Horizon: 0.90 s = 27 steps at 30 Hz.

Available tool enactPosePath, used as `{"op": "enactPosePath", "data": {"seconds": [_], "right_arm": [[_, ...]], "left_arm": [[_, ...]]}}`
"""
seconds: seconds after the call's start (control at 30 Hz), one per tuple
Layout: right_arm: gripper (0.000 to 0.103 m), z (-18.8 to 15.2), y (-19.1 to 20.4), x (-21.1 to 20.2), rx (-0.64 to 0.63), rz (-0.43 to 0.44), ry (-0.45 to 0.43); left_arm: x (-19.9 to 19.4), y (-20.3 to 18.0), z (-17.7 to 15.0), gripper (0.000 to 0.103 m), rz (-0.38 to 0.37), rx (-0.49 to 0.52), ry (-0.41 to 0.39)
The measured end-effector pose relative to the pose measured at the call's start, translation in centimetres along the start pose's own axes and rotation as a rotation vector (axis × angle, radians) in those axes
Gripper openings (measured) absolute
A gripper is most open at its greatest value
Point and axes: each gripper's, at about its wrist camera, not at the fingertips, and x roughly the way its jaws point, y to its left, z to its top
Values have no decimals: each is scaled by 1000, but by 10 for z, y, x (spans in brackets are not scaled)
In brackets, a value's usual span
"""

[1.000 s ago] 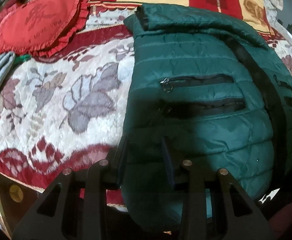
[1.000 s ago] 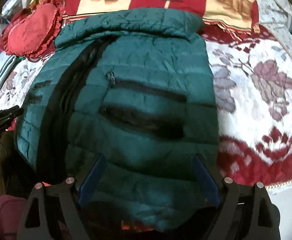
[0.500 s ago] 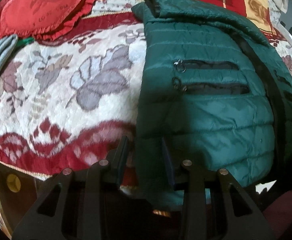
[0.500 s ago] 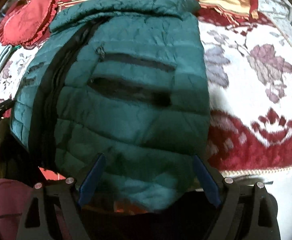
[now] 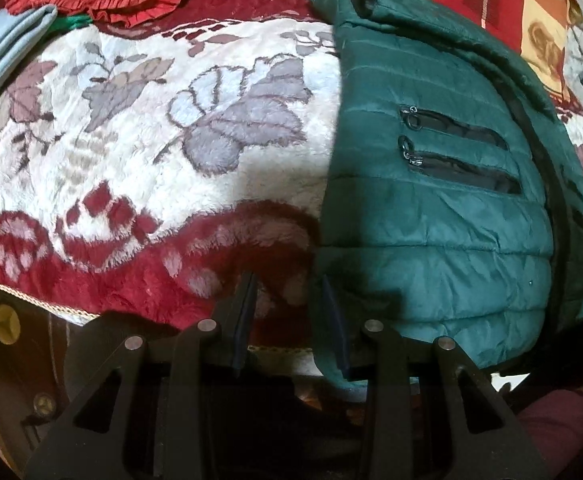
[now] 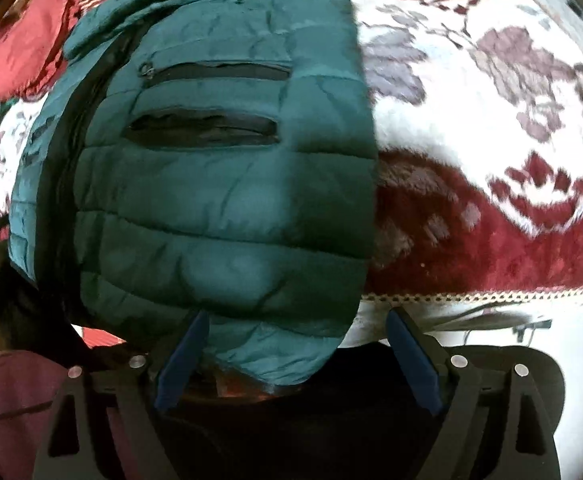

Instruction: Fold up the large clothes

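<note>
On the floral blanket [image 5: 131, 168], quilted green jacket [image 5: 431, 220] lies flat; both claws open, empty.

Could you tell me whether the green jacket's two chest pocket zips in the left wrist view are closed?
No, both pocket zips on the green jacket stand open, showing dark slits with the pulls at their left ends.

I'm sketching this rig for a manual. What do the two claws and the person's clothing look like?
Both are black two-finger claws with triangular cut-outs in their frames and round silver pins at the joints. The left claw has dark navy pads; the right claw has brighter blue pads. No cables or markings show. A maroon garment on the person appears at the frame edges.
</note>
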Motion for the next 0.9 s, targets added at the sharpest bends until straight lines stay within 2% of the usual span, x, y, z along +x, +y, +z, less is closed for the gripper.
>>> {"op": "enactPosePath", "data": {"seconds": [0.13, 0.23, 0.4, 0.5, 0.6, 0.63, 0.67, 0.73, 0.9], "right_arm": [[89, -2, -11, 12, 65, 121, 24], [89, -3, -7, 12, 44, 154, 11], [89, 2, -3, -5, 57, 308, 0], [89, 5, -3, -3, 51, 292, 6], [90, 8, -3, 4, 44, 256, 14], [90, 8, -3, 6, 40, 249, 13], [90, 10, -2, 8, 39, 248, 12], [90, 12, -2, 10, 38, 246, 14], [90, 7, -2, 9, 32, 241, 16]], "left_arm": [[10, 5, 3, 34, -45, -37, 36], [12, 9, 3, 40, -70, -58, 54], [9, 1, -1, 40, -91, -9, 66], [6, -4, -2, 40, -113, 8, 66], [6, -9, -5, 41, -227, 12, 102], [7, -13, -7, 44, -224, 33, 115], [9, -17, -8, 49, -189, 53, 116], [9, -23, -11, 49, -153, 67, 108], [9, -32, -10, 49, -121, 67, 101]]}}
